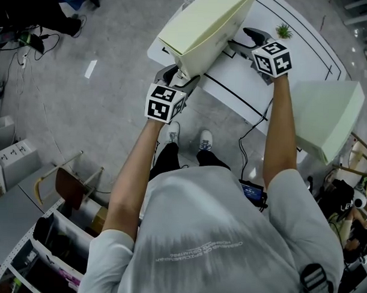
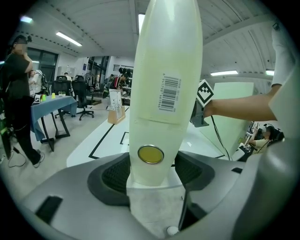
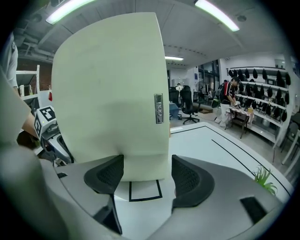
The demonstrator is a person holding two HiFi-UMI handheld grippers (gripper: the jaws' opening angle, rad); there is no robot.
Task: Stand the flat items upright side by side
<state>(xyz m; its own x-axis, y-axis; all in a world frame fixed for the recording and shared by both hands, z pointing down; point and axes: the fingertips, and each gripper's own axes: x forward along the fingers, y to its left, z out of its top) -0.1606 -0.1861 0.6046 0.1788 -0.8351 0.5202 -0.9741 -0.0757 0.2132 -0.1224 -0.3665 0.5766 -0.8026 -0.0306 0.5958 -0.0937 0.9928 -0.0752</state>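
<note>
A pale cream flat file box [image 1: 203, 26] hangs tilted above the white table [image 1: 234, 84], clear of its top. My left gripper [image 1: 183, 74] is shut on its near end, where the left gripper view shows a barcode and a brass ring on the box [image 2: 166, 93] between the pads [image 2: 150, 168]. My right gripper [image 1: 238, 42] is shut on the opposite side; the broad face of the box [image 3: 110, 93] fills that view above the jaws [image 3: 143, 176]. A second pale box [image 1: 326, 118] stands upright at the table's right edge.
Black tape lines and a taped square [image 3: 144, 191] mark the table. A small green plant [image 1: 284, 30] sits at its far side. A wooden chair [image 1: 68, 187] and shelving stand on the floor at lower left. Desks, office chairs and people are in the background.
</note>
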